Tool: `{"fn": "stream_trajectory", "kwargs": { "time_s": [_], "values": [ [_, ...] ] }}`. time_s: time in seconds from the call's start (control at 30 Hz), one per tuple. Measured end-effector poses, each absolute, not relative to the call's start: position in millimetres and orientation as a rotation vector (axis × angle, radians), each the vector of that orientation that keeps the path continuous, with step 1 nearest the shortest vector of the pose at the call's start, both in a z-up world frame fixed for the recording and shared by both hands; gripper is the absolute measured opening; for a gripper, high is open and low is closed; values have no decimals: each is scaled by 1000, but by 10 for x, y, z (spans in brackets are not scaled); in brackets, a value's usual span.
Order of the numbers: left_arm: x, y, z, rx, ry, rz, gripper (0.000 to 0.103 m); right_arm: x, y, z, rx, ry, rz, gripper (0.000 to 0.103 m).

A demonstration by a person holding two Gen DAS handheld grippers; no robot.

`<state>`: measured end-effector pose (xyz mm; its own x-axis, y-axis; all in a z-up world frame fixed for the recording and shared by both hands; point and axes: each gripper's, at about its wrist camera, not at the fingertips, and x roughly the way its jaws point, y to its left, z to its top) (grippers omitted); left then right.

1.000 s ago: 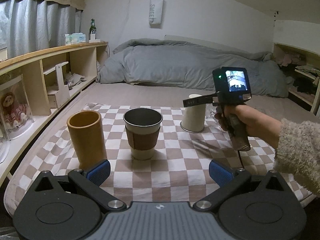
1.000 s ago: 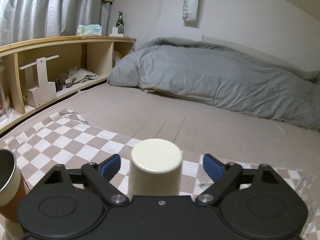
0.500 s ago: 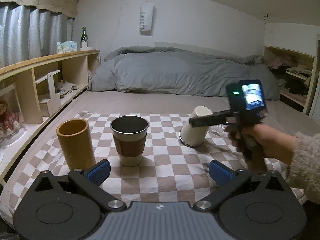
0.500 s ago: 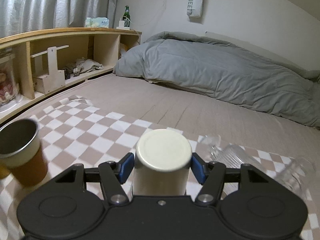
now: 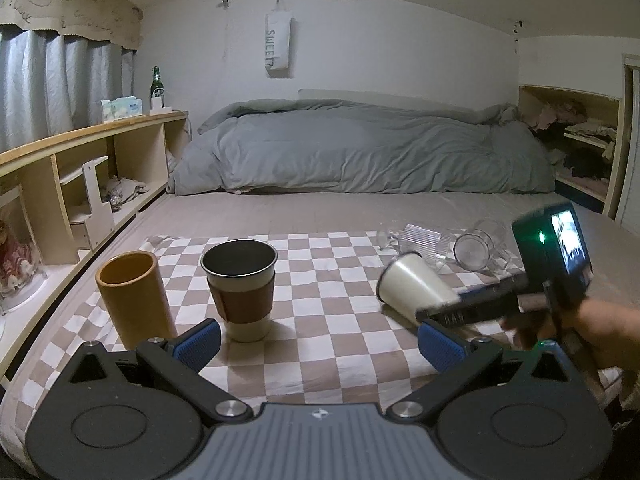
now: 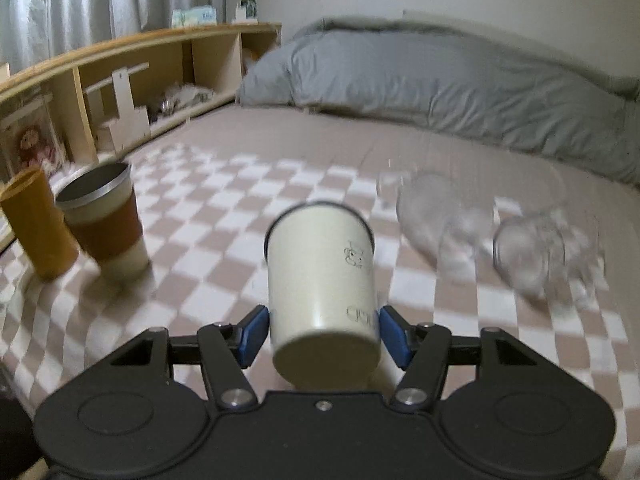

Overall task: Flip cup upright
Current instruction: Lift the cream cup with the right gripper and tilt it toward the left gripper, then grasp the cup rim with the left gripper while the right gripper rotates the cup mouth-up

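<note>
At lower center of the right wrist view, the right gripper [image 6: 323,334] is clamping its jaws on the cream cup [image 6: 322,280], lying tilted mid-flip, upright placement remaining; the left gripper [image 5: 318,342] is gaping, idle.

A checked cloth [image 5: 320,344] is spread on the bed. On its left side a tall yellow cup [image 5: 134,298] and a metal cup with a brown sleeve [image 5: 242,288] stand upright, just beside each other. Two clear glasses [image 5: 476,246] lie on their sides near the cloth's far right edge, and a grey blanket [image 5: 360,152] is heaped behind.
</note>
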<state>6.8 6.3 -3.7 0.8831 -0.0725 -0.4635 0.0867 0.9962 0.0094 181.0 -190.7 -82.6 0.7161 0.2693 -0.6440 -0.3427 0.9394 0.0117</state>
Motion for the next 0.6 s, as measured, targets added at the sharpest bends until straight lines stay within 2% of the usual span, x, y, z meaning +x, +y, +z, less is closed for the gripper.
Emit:
{"fn": "stream_trajectory", "kwargs": {
  "time_s": [0.33,0.6],
  "values": [
    [504,-123,-62,-65,599,-161,103,1646,-1991,-897,-132,718,375,62],
    [1394,-319,-176,-322,756,-261,101,1553,-2154,-847,-132,691,429,64]
  ]
}}
